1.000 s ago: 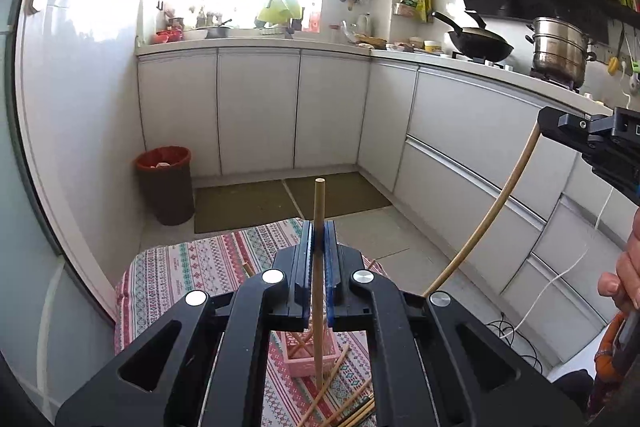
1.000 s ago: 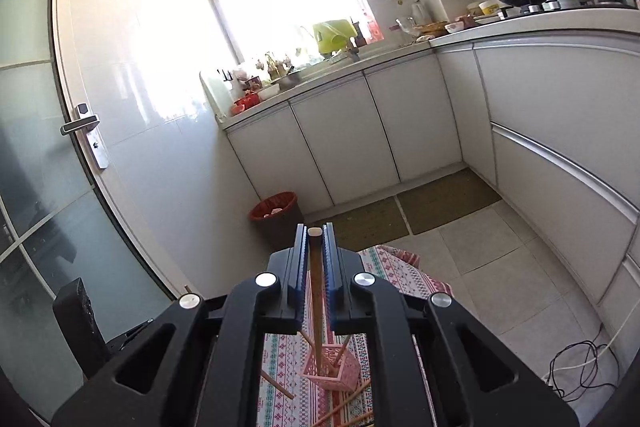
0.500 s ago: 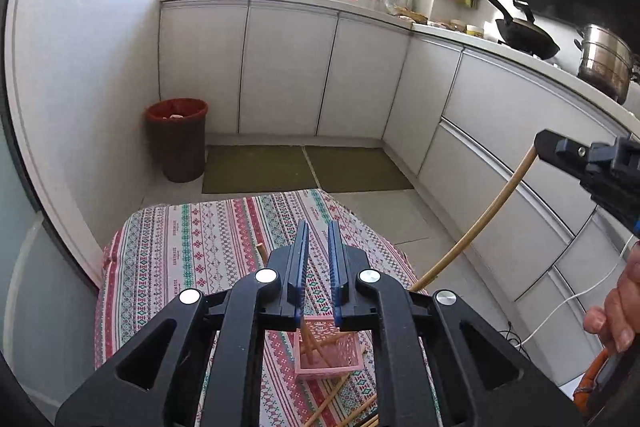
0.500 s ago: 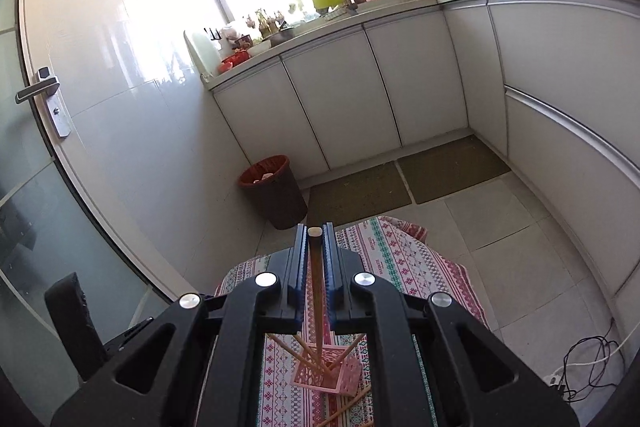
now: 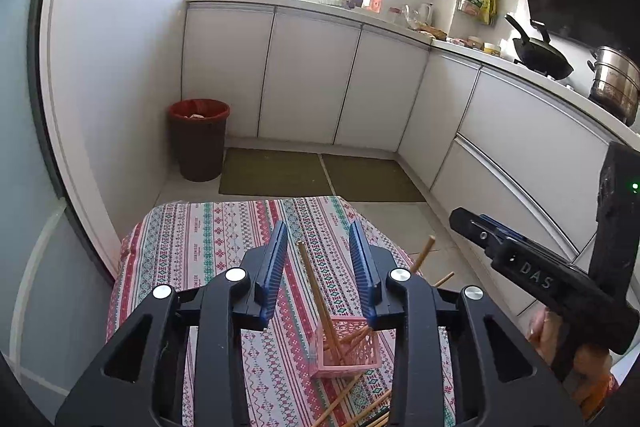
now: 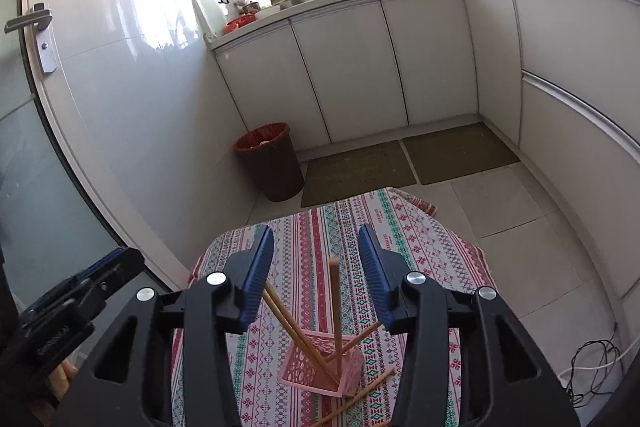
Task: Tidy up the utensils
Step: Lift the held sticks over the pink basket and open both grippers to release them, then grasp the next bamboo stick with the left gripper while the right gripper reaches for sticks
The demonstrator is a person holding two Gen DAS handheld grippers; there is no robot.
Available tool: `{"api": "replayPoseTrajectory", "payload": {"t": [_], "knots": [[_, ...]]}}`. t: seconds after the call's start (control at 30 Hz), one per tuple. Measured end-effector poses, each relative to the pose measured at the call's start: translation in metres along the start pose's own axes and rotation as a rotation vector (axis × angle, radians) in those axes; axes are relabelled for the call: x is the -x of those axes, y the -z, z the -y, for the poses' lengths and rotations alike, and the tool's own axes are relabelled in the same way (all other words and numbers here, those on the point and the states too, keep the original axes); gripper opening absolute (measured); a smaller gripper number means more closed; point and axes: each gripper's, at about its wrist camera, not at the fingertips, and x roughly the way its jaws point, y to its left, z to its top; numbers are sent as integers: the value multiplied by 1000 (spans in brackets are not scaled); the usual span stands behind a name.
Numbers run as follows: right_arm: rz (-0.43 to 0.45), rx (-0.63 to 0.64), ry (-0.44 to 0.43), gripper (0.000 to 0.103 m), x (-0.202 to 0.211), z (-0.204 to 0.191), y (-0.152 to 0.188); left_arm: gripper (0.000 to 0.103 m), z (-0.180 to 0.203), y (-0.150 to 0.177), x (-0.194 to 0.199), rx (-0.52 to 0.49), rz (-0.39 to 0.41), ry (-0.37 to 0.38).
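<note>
A pink mesh holder [image 5: 347,351] stands on the patterned tablecloth [image 5: 208,251] with several wooden chopsticks [image 5: 320,295] leaning in it; it also shows in the right wrist view [image 6: 320,363] with chopsticks [image 6: 337,303] upright and slanted. More chopsticks [image 5: 360,401] lie loose on the cloth in front of the holder. My left gripper [image 5: 319,259] is open and empty above the holder. My right gripper [image 6: 316,267] is open and empty above it too, and it shows at the right in the left wrist view [image 5: 476,223].
A red-lined bin [image 5: 199,139] stands on the floor by the white cabinets [image 5: 312,83]. Two green mats [image 5: 320,173] lie beyond the table. A wok [image 5: 540,53] and a steel pot [image 5: 614,83] sit on the counter. A cable [image 6: 592,367] lies on the floor.
Both grippers have opened and let go of their chopsticks, which now stand in the pink holder. Both cameras have tilted down toward the table.
</note>
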Motion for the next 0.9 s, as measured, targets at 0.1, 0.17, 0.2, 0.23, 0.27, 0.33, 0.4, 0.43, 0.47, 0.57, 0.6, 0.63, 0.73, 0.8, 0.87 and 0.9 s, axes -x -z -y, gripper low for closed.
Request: {"api": "replayPoseTrajectory", "payload": {"t": [0.1,0.17,0.2,0.23,0.27,0.33,0.4,0.43,0.47,0.57,0.6,0.63,0.73,0.8,0.87,0.9], "knots": [[9,3,16,45,6,2,-3,38,4,3,2,-20,-7,-4],[23,8,25,46,12,2,-3,45,6,6,0,-27,-17,-9],[25,14,31,47,15,2,-2,46,7,7,-2,-29,-22,-15],[26,21,35,50,17,1,-1,48,7,9,-3,-32,-31,-20],[28,26,42,52,20,2,1,51,8,12,-4,-34,-43,-25],[31,29,61,65,25,5,5,59,9,20,-9,-37,-80,-39],[36,12,70,75,33,13,11,63,8,28,-14,-31,-120,-49],[36,-1,77,81,36,19,14,65,9,34,-18,-27,-151,-45],[34,-10,85,82,38,24,17,68,10,41,-22,-28,-183,-36],[-4,-22,124,84,43,45,28,77,23,70,-36,-75,-295,3],[-19,-29,143,85,44,53,33,77,27,79,-41,-94,-330,24],[-38,-47,167,85,45,64,39,78,36,91,-48,-124,-383,55],[-98,-153,202,85,51,101,53,78,65,124,-69,-235,-503,103],[-138,-256,200,85,55,127,61,78,84,144,-81,-306,-574,145],[-170,-379,189,85,60,155,70,80,98,163,-88,-356,-620,163],[-184,-431,191,85,61,167,76,80,106,171,-93,-378,-643,176]]}}
